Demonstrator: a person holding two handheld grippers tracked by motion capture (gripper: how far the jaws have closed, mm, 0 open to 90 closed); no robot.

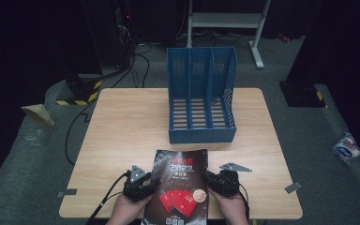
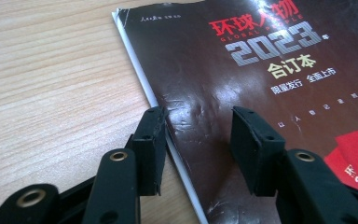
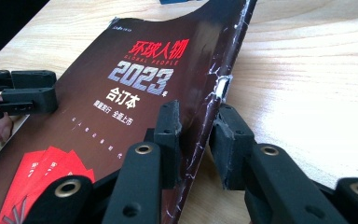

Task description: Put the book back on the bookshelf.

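We hold the magazine [image 1: 180,187] at the table's [image 1: 122,136] near edge, its long axis running away from us toward the rack [image 1: 200,96]. The right gripper [image 3: 196,126] pinches the raised right edge. The left gripper [image 2: 198,140] straddles the left edge, jaws apart, not pressing. Both hands sit equally near. Bare table lies ahead, and the rack's open slots face us near the far edge.

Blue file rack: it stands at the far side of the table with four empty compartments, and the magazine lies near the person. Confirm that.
Not quite: the blue file rack has three empty compartments, not four, as the high view shows. It does stand at the far side of the table, with the magazine near the person.
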